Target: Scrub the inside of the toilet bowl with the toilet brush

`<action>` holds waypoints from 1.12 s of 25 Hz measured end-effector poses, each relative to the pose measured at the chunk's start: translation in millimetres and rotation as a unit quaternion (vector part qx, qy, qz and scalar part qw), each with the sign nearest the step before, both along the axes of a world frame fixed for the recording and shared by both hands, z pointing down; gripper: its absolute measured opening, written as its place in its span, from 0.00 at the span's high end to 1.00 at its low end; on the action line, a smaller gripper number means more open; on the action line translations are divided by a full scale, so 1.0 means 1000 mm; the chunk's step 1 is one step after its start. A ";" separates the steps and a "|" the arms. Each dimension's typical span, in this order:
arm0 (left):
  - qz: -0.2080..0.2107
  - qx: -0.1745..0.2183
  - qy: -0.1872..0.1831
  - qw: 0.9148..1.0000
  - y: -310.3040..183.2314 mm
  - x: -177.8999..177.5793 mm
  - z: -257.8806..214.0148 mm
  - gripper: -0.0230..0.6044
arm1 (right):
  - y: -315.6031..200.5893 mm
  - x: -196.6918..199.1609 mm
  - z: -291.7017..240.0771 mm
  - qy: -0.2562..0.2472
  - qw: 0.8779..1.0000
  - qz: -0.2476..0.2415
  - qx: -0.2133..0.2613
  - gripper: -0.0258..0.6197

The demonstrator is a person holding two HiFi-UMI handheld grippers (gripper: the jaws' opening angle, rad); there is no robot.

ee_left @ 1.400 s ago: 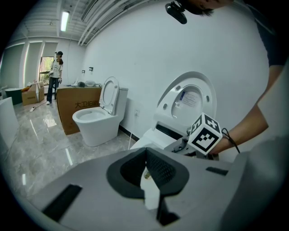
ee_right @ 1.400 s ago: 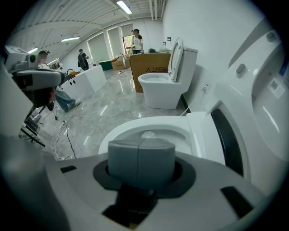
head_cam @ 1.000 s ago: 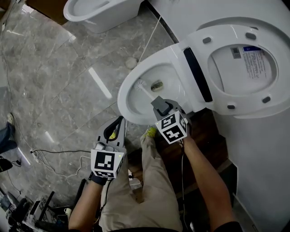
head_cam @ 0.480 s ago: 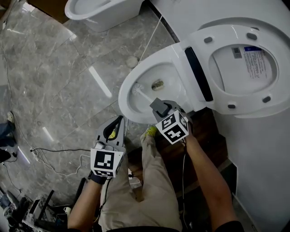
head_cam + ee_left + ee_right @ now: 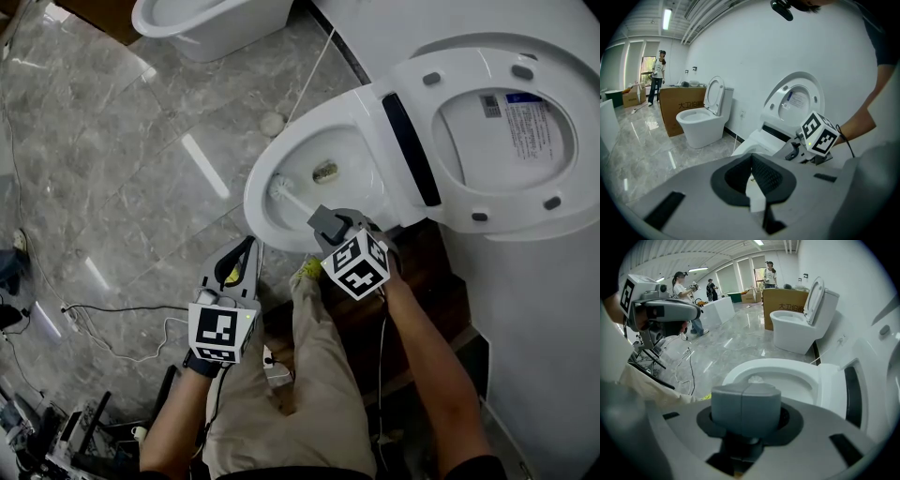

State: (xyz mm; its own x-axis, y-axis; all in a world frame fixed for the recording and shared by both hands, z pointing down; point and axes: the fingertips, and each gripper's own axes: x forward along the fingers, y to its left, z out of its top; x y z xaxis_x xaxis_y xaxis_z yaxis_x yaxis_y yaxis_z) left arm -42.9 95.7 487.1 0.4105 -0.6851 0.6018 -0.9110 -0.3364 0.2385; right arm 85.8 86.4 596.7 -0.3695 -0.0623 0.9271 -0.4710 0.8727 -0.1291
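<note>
The white toilet bowl [image 5: 255, 208] stands with seat and lid [image 5: 506, 131] raised; its drain hole [image 5: 325, 172] shows inside. The white toilet brush [image 5: 280, 188] has its head against the bowl's inner left wall, and its thin handle runs back to my right gripper [image 5: 320, 221], which is shut on it just over the near rim. In the right gripper view the grey pads [image 5: 746, 401] are pressed together, with the brush head [image 5: 755, 379] beyond them inside the bowl [image 5: 740, 372]. My left gripper [image 5: 249, 248] hangs shut and holding nothing over the floor, left of the bowl.
A second toilet [image 5: 202, 23] stands at the far left, next to a cardboard box [image 5: 783, 303]. Cables [image 5: 112, 323] trail over the grey marble floor. My trouser legs [image 5: 314, 375] are right below the bowl. A white hose [image 5: 309, 80] runs behind it. People stand far off [image 5: 684, 291].
The brush head has slid a little toward the near left side of the bowl wall, and my right gripper has shifted slightly left with it. The left gripper has hardly moved.
</note>
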 end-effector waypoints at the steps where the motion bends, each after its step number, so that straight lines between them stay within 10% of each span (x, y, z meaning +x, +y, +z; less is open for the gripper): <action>1: 0.000 0.000 0.000 1.000 0.000 0.000 0.000 0.95 | 0.002 0.000 0.000 0.001 1.000 -0.002 -0.002 0.72; 28: 0.010 0.003 -0.003 1.000 -0.005 0.006 0.000 0.95 | 0.016 0.003 -0.008 0.022 0.995 -0.074 -0.064 0.72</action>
State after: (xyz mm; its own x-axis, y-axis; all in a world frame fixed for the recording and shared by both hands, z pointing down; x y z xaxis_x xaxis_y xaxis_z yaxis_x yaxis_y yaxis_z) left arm -37.2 90.5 486.7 0.4212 -0.6799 0.6003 -0.9052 -0.3565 0.2314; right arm 88.8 102.6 588.8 -0.3250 0.1103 0.9392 -0.3461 0.9104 -0.2267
